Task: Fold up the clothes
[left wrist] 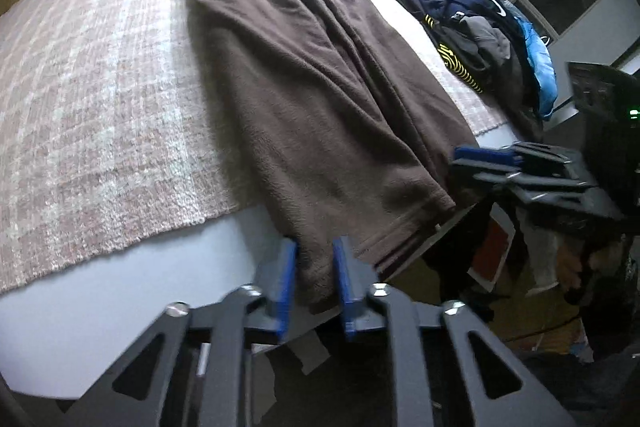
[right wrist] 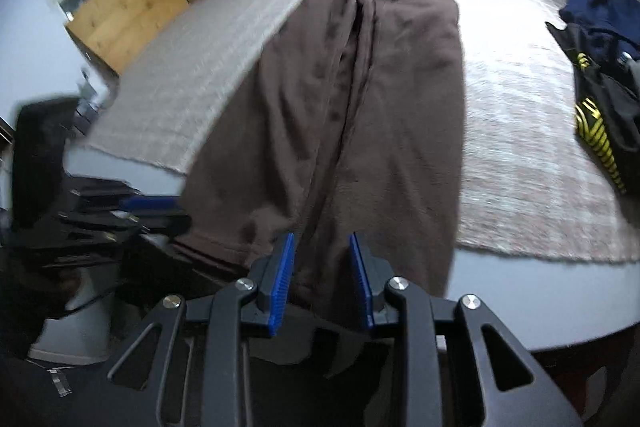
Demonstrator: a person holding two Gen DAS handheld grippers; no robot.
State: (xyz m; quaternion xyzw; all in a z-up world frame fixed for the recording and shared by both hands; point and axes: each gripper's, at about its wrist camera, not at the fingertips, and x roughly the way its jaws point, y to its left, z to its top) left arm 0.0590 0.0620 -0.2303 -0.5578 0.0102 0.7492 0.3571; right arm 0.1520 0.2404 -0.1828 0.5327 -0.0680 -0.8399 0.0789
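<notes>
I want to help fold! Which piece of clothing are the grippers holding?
The big brown fleece garment, spread flat on the bed. The others sit heaped in the dark pile beside it.

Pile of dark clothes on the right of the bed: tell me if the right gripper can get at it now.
Probably not yet. The right gripper is closed on the brown garment's near edge; the pile of dark clothes lies far to its right across bare blanket.

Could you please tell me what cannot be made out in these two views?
- Left wrist view: the pile of clothes overlaps itself, so single garments stay unclear.
- Right wrist view: the left hand-held gripper is motion-blurred.
- Both views: the brown garment hangs past the table edge; its hem is hidden.
</notes>
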